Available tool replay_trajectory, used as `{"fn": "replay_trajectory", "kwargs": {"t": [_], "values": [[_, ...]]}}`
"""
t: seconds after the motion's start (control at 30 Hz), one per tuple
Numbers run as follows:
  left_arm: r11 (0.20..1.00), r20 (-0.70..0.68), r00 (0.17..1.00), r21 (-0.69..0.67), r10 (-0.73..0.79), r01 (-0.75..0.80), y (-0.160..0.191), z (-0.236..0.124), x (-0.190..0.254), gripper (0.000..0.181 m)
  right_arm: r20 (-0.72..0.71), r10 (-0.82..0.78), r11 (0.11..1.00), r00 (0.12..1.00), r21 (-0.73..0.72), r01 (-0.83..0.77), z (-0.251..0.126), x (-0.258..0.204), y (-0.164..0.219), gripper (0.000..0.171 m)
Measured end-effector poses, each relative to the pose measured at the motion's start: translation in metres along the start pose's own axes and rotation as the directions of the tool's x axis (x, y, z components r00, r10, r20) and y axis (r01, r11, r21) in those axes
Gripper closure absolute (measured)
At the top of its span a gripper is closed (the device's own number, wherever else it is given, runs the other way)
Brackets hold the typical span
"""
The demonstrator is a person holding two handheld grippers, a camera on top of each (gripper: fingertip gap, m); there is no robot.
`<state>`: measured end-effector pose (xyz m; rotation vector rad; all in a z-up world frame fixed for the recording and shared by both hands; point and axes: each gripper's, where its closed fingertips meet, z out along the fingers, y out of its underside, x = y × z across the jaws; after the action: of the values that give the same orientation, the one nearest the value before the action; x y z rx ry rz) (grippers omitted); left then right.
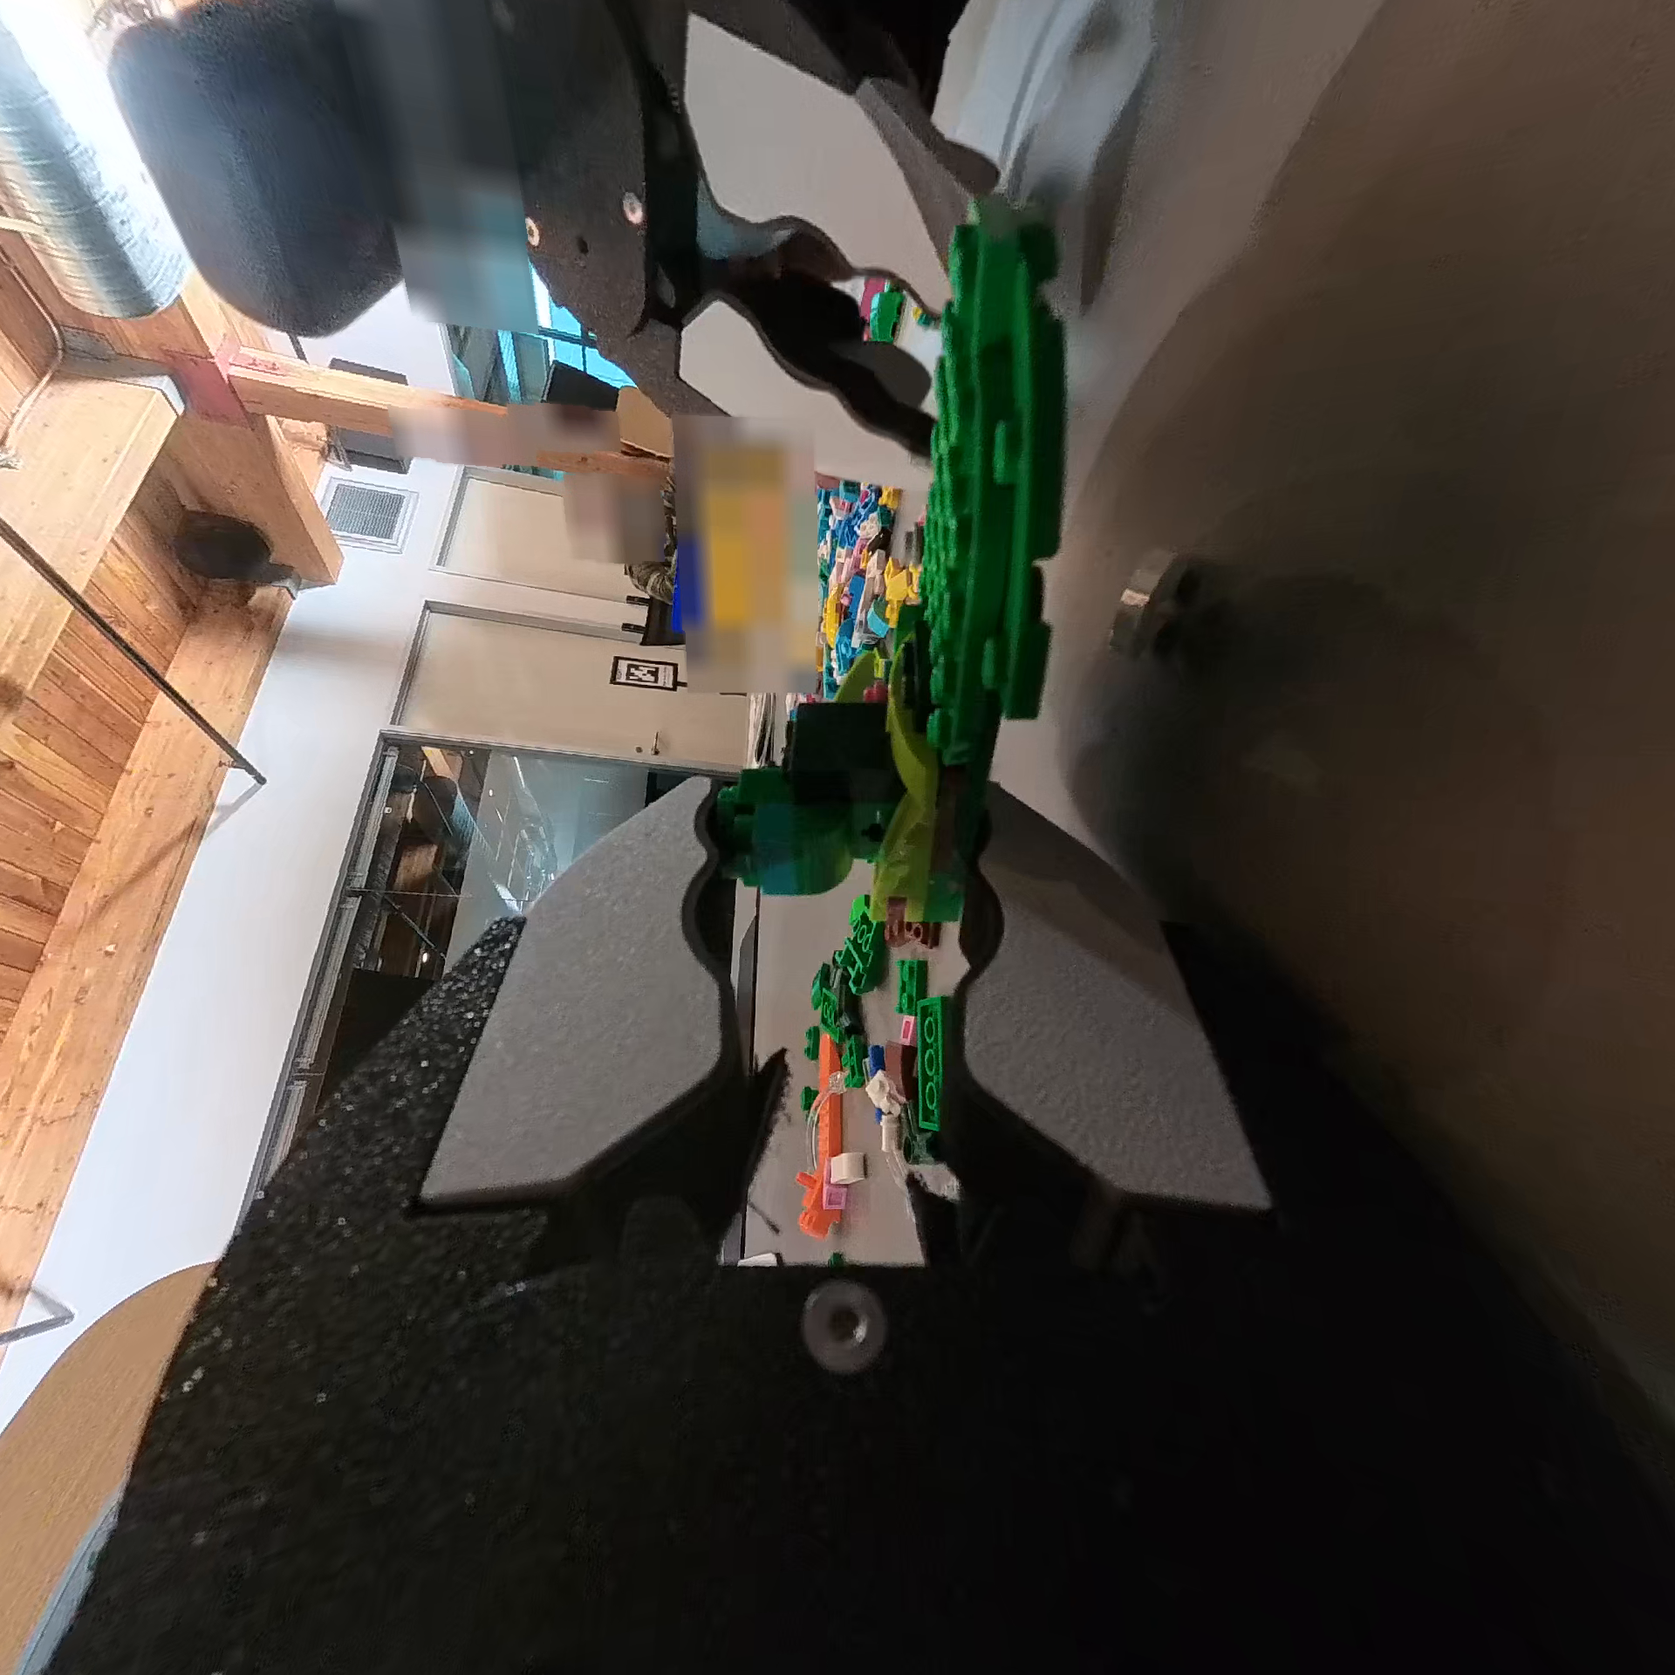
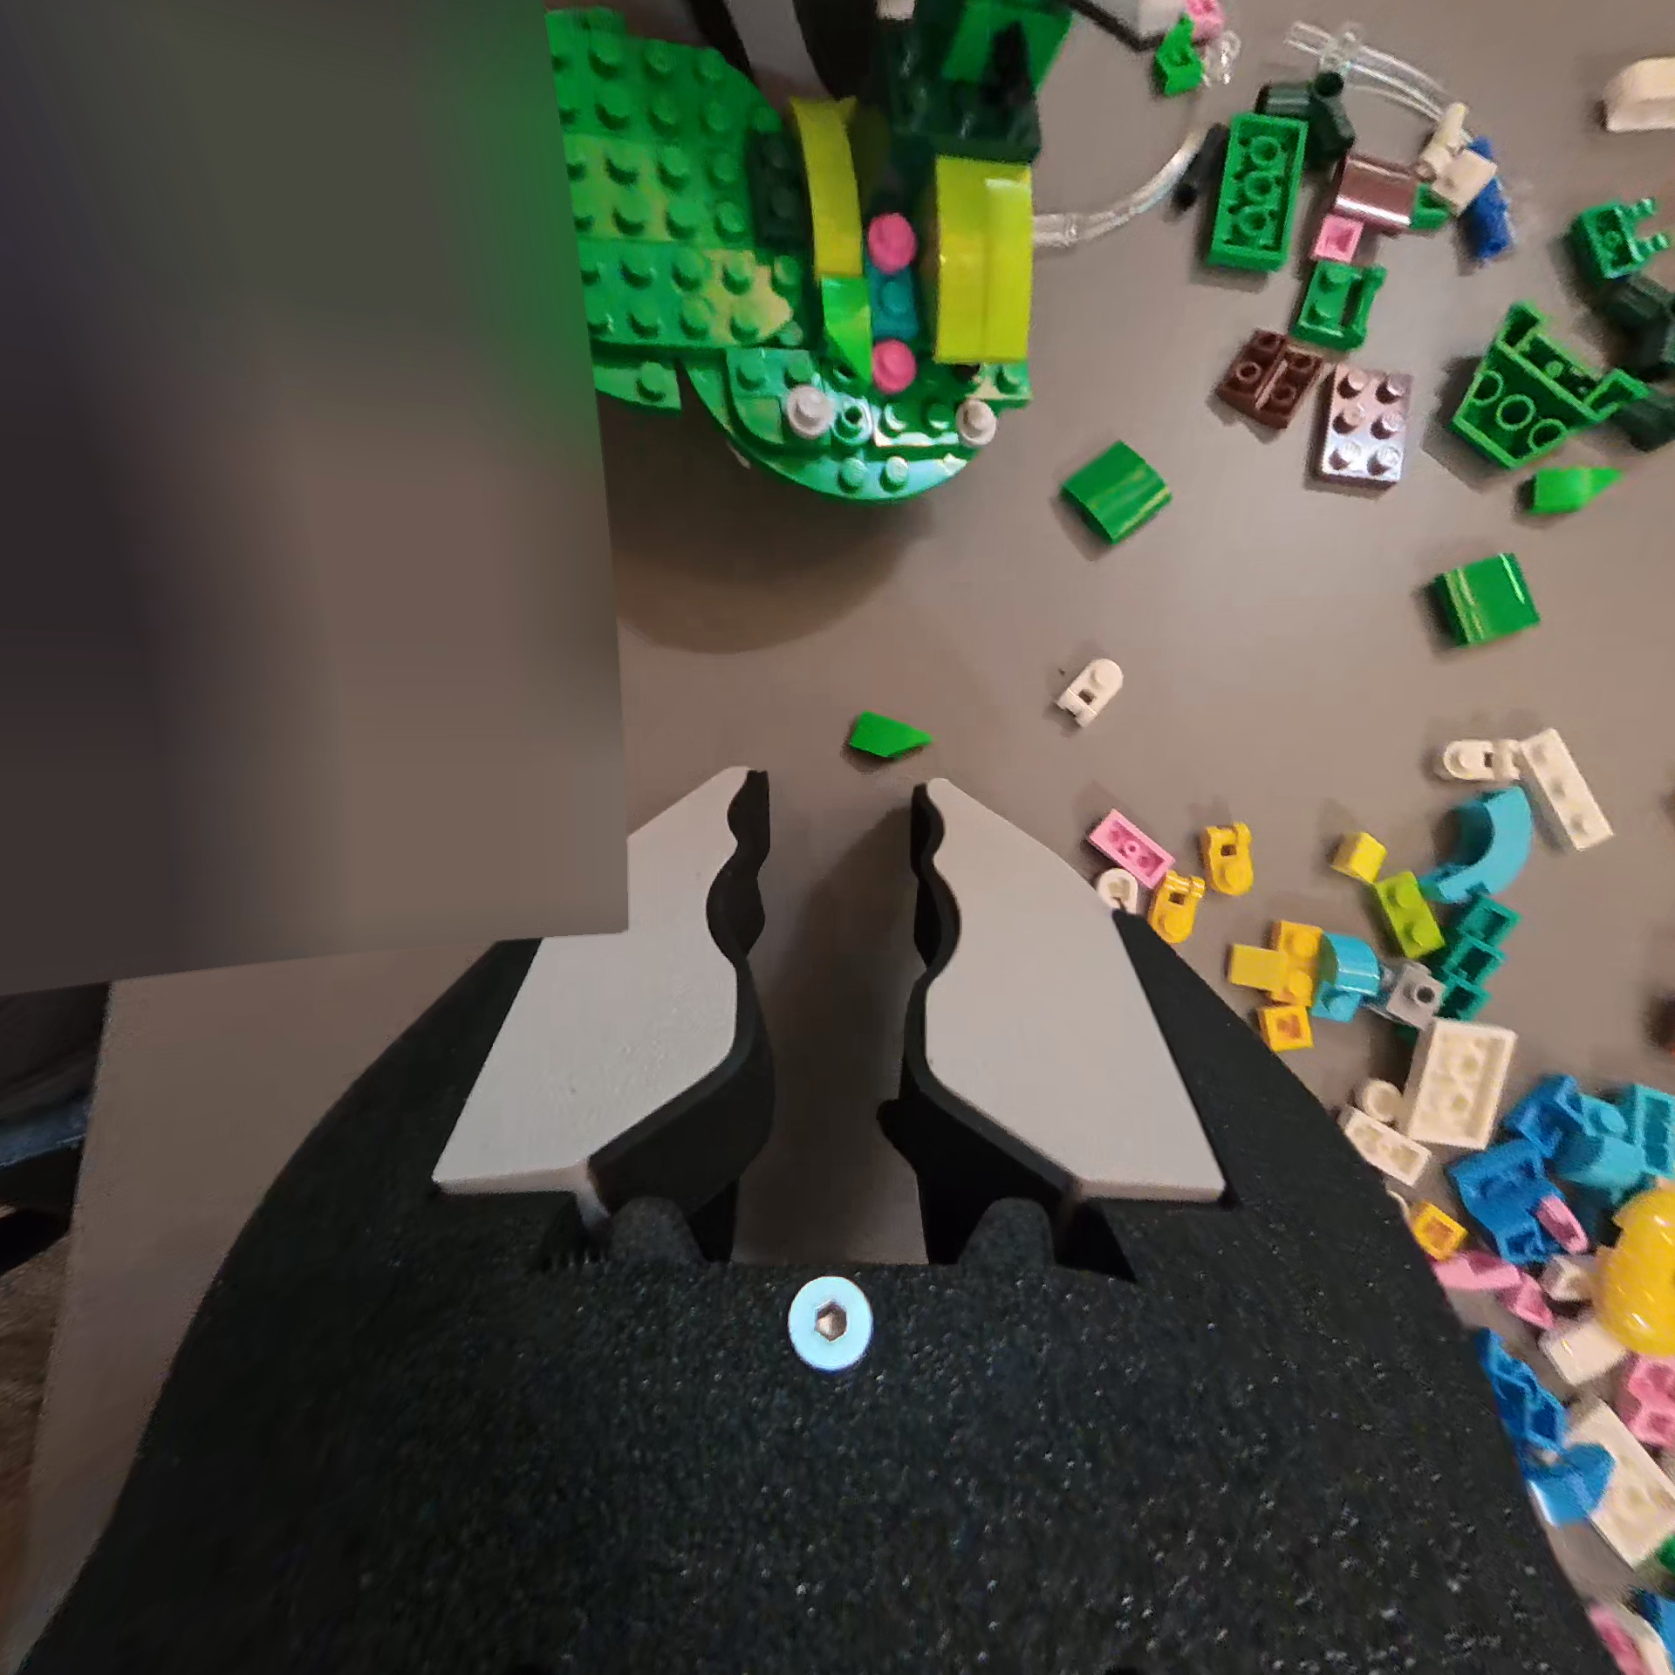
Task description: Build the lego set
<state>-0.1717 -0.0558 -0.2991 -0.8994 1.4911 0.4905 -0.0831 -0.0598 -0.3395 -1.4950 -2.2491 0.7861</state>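
The green lego model (image 1: 906, 798) is pinched between the fingers of the left gripper (image 1: 843, 816) and held tilted above the grey table (image 2: 1224, 634). The right gripper (image 2: 838, 789) is held spread and empty over the table, near a small green wedge (image 2: 886, 732); loose bricks (image 2: 1414, 961) are scattered to the right.

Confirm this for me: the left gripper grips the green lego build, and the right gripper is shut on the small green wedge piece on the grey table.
One thing is wrong. The right gripper is open and holds nothing; the small green wedge piece lies loose on the grey table just beyond its fingertips, as the right wrist view shows. The rest stands: the left gripper does grip the green lego build.
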Motion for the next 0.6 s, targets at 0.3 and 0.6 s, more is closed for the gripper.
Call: {"fn": "replay_trajectory", "kwargs": {"t": [0.3,0.6], "values": [[1.0,-0.003,1.0,-0.001,0.001,-0.001,0.0,0.0,0.001,0.133,0.072,-0.009,1.0,0.997,0.023,0.007,0.009,-0.013,-0.008,0.14],[1.0,0.0,1.0,0.002,0.003,-0.003,-0.001,-0.001,0.001,0.133,0.043,-0.037,0.987,0.998,0.161,0.03,-0.002,-0.006,-0.024,0.146]]}}
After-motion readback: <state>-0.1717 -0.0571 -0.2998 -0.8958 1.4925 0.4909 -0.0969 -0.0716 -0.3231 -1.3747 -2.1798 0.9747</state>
